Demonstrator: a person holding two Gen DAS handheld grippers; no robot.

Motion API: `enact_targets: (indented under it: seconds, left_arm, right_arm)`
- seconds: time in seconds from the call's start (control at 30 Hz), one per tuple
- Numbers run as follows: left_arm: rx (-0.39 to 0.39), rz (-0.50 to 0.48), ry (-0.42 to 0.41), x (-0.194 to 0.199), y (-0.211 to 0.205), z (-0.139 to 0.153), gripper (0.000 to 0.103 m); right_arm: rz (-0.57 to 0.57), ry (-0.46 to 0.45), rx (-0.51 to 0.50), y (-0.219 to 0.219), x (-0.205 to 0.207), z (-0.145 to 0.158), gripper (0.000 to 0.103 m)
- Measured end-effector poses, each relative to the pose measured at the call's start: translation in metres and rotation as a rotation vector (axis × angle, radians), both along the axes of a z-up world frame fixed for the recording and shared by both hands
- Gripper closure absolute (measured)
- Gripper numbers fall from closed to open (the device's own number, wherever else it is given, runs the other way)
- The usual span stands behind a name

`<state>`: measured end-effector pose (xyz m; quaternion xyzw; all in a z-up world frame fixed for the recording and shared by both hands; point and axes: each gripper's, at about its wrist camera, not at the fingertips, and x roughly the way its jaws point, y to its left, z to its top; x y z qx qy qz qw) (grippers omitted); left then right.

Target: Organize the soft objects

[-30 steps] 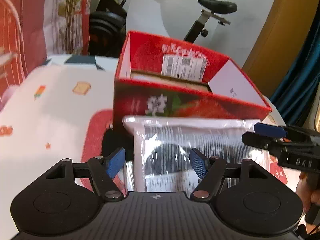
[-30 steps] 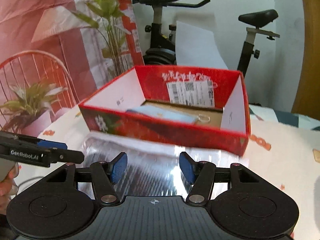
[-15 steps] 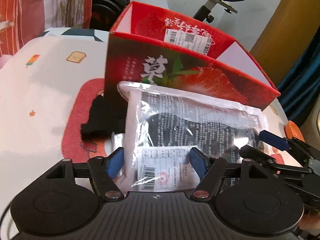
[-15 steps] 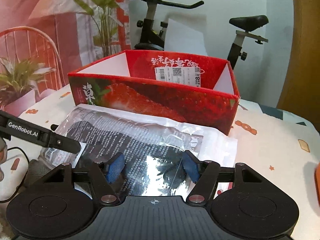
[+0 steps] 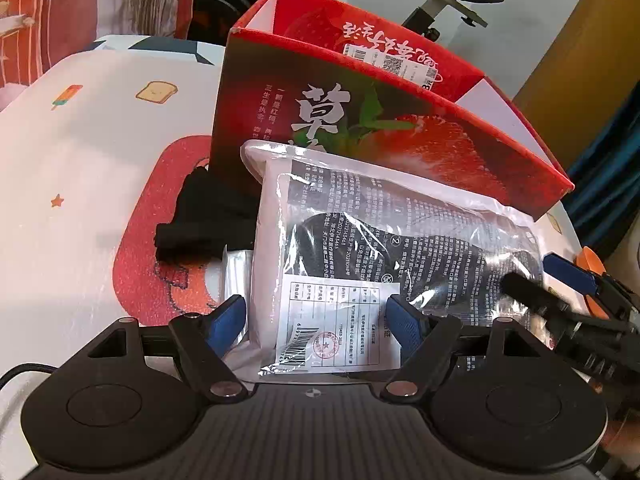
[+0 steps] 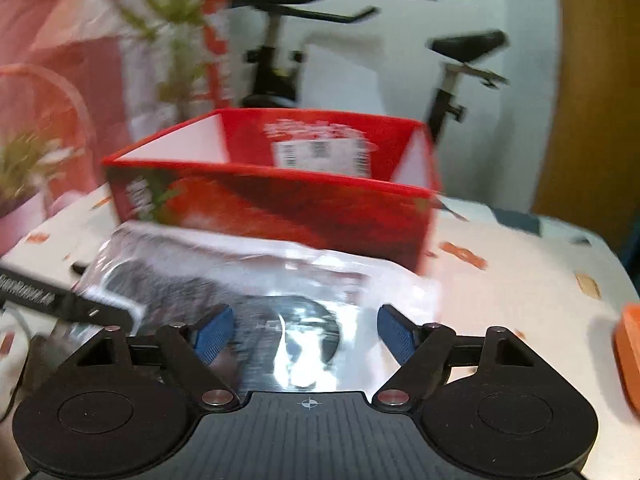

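Observation:
A clear plastic packet (image 5: 384, 240) with a black item and a white label inside lies on the table, its far edge against the red strawberry box (image 5: 400, 128). My left gripper (image 5: 316, 320) straddles the packet's label end. Its jaws are opening and the blue pads stand just off the packet's edges. My right gripper (image 6: 304, 334) is over the packet (image 6: 280, 292) at its other end, jaws also opening, pads not pressing on it. Each gripper shows in the other's view: the right gripper (image 5: 560, 292) and the left gripper (image 6: 60, 304). The right wrist view is blurred.
A black soft cloth (image 5: 200, 224) and another clear bag (image 5: 236, 272) lie left of the packet on the patterned table cover (image 5: 80, 200). An orange object (image 6: 628, 352) sits at the right edge. An exercise bike (image 6: 448, 80) and a plant (image 6: 172, 20) stand behind the table.
Both grippers have come down and the packet has sunk with them onto the table in front of the box. Both pairs of jaws have widened, the right pair more clearly.

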<state>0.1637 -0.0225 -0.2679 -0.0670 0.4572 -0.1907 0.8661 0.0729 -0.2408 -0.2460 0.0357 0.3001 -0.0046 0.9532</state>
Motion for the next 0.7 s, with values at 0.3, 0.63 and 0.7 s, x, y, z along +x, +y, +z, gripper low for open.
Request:
enact_targets:
  seconds: [0.3,0.63,0.7]
  left_arm:
    - [-0.005,0.007,0.006,0.003,-0.001,-0.001,0.021]
    - [0.014,-0.038,-0.017,0.006,-0.004,0.007,0.027]
    - [0.042,-0.064,-0.027,0.009,-0.006,0.015,0.028]
  right_arm:
    - [-0.019,0.082,0.199,-0.033,0.015,-0.005,0.027]
    - [0.05,0.151,0.239,-0.033,0.03,0.004,0.043]
    - [0.082,0.152,0.195,-0.029,0.029,0.01,0.05]
